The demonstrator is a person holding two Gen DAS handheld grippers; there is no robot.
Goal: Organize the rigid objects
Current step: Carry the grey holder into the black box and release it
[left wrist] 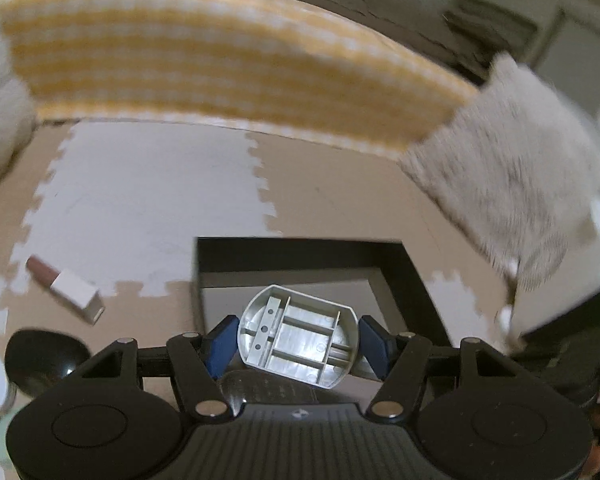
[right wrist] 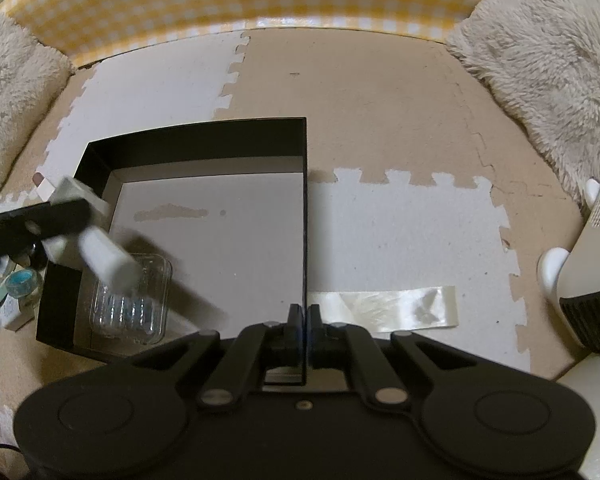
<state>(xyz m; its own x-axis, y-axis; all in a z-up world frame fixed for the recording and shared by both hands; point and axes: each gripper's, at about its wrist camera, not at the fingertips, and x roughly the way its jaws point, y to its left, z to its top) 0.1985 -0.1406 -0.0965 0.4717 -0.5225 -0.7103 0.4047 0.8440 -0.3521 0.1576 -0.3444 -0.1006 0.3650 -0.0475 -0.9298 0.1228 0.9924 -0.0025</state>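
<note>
Left gripper: its jaws pinch a grey plastic piece by its two sides, ribbed hollow face toward the camera; it hangs over the near part of the black box.
Same piece from the right camera: a pale blurred cylinder held above the box's left corner; the blur makes its exact shape hard to tell.
Right gripper: jaws pressed together on the right wall of the box, probably steadying it.
Already in the box: a clear plastic tray lies in the near left corner of the box floor; the rest of the floor is bare.
Still outside: a lipstick lies on the foam floor mat to the left of the box; a black spoon and a small blue tape roll lie near the box's left side.
Also on the mat: a strip of clear tape to the right of the box, likely not one of the things to be sorted.
Progress: early, I judge; one thing stowed, one in hand over the box, several left on the floor.
Next need: lower the grey piece into open floor beside the tray.
</note>
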